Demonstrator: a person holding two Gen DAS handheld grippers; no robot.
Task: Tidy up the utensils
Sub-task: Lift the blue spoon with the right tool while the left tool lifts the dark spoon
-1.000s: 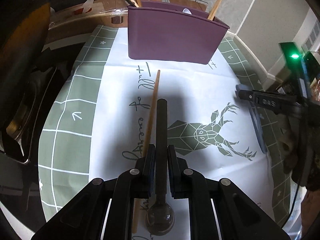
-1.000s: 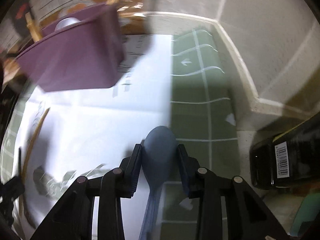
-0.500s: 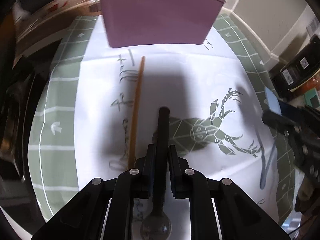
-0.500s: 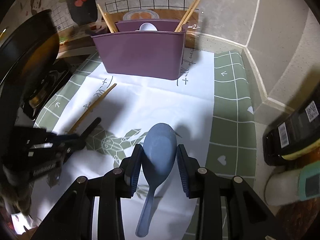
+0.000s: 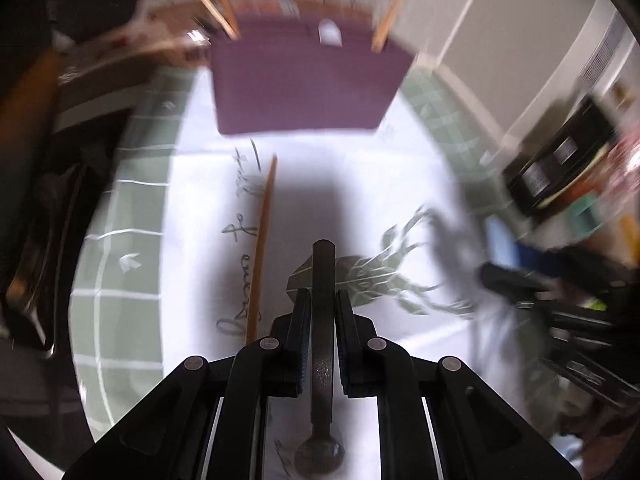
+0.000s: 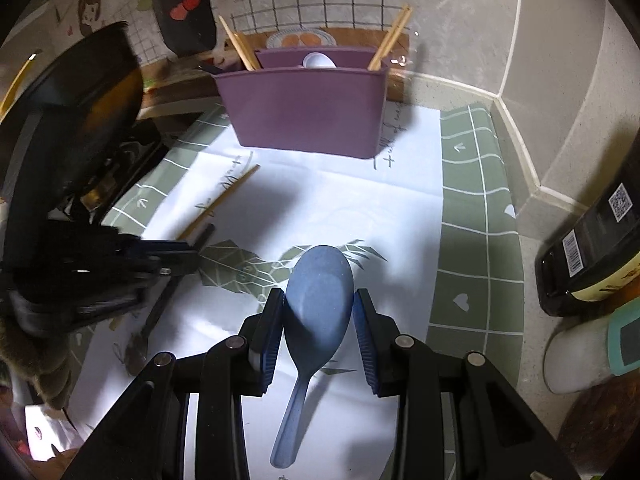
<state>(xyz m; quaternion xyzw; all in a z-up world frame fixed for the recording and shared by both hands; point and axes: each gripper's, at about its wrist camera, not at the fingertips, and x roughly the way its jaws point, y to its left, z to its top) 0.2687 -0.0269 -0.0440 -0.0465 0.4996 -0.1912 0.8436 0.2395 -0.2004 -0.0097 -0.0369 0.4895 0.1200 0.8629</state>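
Both utensils are mid-carry toward the purple caddy: the left gripper is clamped on a dark spoon, the right gripper on a blue rice paddle (1 chopstick lies before the caddy). Next, I'd guess: lift over the rim, release.

both held spoons now higher

mat script "full of", dark bottle QR code
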